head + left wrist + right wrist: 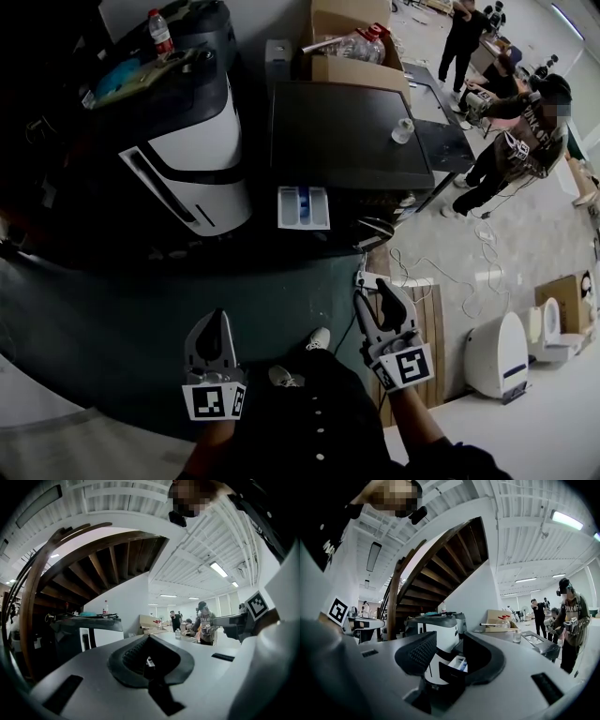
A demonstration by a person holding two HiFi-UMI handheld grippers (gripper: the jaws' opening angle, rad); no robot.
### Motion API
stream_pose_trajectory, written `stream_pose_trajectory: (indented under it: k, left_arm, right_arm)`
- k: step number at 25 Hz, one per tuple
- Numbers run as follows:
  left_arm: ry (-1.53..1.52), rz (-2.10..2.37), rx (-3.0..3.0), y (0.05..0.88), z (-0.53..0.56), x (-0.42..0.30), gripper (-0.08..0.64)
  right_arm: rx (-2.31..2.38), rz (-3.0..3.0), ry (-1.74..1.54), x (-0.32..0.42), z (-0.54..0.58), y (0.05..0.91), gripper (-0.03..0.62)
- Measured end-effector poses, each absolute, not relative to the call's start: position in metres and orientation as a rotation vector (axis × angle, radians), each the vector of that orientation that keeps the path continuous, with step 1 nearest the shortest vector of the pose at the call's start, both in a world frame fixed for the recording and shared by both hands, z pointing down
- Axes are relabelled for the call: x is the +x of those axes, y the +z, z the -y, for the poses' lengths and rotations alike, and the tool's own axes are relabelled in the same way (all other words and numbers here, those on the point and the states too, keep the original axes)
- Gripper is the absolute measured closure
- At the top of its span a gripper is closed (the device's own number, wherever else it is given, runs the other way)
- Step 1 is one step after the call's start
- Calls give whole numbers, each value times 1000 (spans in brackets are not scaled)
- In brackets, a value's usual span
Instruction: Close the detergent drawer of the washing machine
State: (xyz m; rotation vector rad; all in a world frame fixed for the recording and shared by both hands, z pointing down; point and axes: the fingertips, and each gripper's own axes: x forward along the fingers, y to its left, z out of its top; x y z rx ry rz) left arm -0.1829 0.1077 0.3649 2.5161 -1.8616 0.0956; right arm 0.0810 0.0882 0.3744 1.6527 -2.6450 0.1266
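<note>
1. Detergent drawer (303,207): stands pulled out of the washing machine (347,131), at 12 o'clock, well apart from me.
2. My left gripper (218,319): jaws together, empty. My right gripper (375,296): jaws parted, empty.
3. Risk: an off-centre push could jam it askew.

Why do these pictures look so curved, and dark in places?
Head view: wide lens curves everything; the washing machine is dim, its open detergent drawer bright. Right gripper view: stair and ceiling bow, a strip light glares. Left gripper view: similarly bowed.
</note>
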Motion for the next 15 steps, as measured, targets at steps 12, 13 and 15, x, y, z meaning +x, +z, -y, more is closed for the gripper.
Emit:
stream_pose_trajectory:
  k: [12,13,15]
  left_arm:
    - [99,1890,2507,357,-40,-153,545]
    - [98,1892,2503,356,-35,-149,545]
    - [87,1884,2481,353,-27,-140,545]
  right_arm:
    - [1606,2700,135,103,-24,371,403]
    - [1602,2711,136,104,-18,370,403]
    - [1606,2727,144,107,-6,365,403]
